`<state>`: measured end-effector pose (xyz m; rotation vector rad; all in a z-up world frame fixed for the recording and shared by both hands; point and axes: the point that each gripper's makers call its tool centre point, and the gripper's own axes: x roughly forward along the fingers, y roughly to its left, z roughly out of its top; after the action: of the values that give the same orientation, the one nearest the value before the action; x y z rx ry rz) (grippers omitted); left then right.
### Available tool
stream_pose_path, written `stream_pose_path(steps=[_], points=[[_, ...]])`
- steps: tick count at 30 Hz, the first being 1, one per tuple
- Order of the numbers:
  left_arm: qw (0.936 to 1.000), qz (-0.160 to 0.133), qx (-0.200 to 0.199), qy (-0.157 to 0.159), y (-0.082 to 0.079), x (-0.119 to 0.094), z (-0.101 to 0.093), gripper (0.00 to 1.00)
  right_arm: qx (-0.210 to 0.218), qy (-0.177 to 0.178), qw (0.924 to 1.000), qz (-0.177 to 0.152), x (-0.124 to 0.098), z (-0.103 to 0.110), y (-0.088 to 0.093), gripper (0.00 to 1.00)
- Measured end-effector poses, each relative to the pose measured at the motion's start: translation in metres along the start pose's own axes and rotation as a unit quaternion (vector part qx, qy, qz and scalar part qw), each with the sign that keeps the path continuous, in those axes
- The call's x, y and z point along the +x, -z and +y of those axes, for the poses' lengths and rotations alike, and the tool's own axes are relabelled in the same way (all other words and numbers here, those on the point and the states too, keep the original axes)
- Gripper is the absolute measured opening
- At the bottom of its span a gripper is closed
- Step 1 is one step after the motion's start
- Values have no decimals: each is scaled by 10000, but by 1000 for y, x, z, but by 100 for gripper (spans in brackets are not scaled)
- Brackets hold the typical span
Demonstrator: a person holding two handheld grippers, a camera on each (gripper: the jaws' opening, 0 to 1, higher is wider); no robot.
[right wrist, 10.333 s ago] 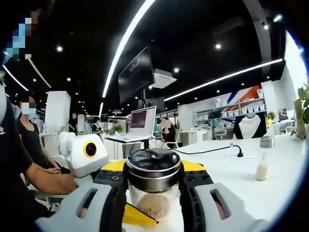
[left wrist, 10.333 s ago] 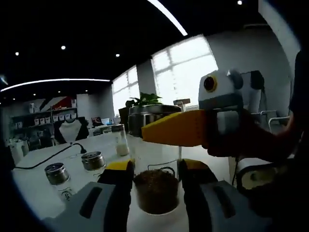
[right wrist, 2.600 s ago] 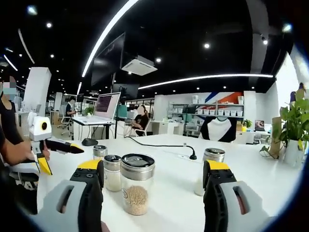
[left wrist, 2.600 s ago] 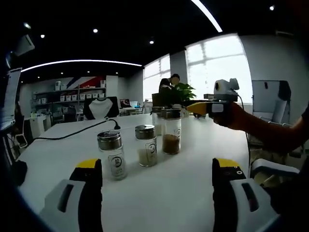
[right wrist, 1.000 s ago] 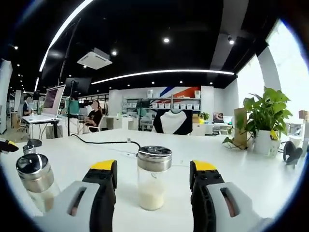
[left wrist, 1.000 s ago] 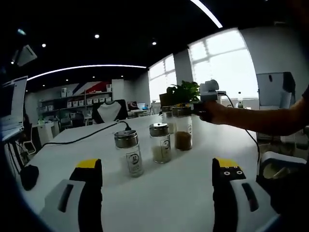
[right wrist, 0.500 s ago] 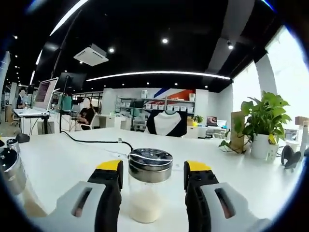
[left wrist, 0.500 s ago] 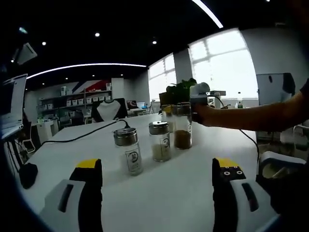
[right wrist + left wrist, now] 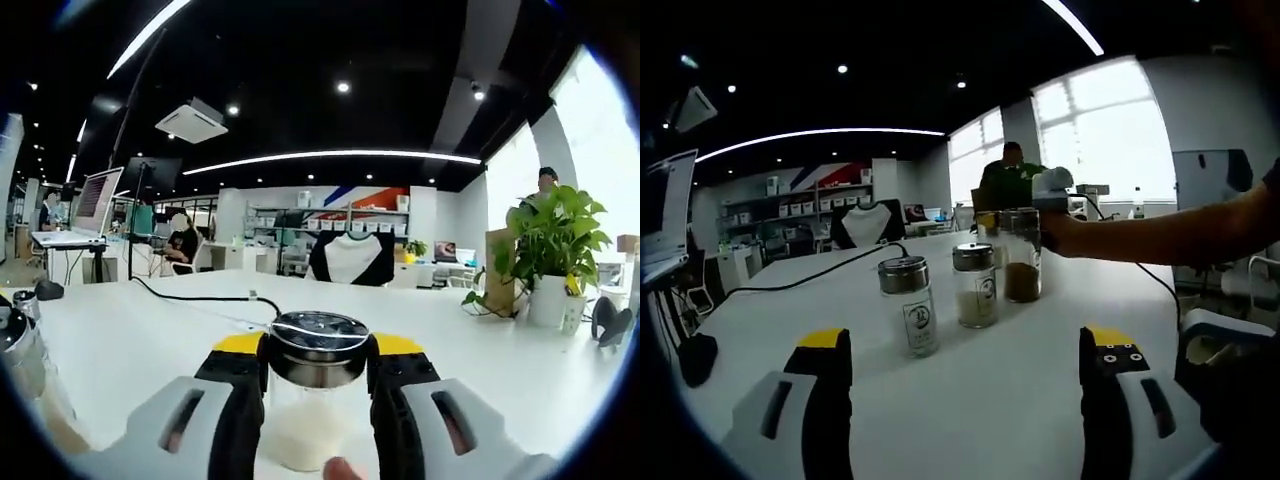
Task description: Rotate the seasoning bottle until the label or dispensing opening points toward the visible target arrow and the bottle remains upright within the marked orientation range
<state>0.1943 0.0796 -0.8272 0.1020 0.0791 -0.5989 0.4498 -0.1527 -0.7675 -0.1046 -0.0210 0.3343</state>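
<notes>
Closing my right hand-held gripper (image 9: 317, 395) around the seasoning bottle (image 9: 316, 400) of white powder, I have its jaws pressed to the glass just under the metal cap, the bottle upright on the worktop (image 9: 150, 330). My left hand-held gripper (image 9: 965, 380) hangs wide and empty. The grip sits high — a quick twist could tip the bottle, or slip on the smooth glass.

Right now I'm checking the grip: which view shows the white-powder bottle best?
The right gripper view: the white-powder bottle stands close up between the right gripper jaws. In the left gripper view it is far off, mostly hidden behind the brown-spice bottle.
</notes>
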Motion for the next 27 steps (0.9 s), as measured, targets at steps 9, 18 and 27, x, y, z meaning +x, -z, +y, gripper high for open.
stream_pose_path(steps=[9,18,27], points=[[10000,47,15,33,2,1,-2,100,121,89,9998,156,8,-2,7,41],[10000,38,-15,2,4,0,-1,100,228,55,9997,122,5,-4,7,40],[10000,30,-2,20,2,0,-3,100,269,-81,9996,-18,-9,-4,4,39]])
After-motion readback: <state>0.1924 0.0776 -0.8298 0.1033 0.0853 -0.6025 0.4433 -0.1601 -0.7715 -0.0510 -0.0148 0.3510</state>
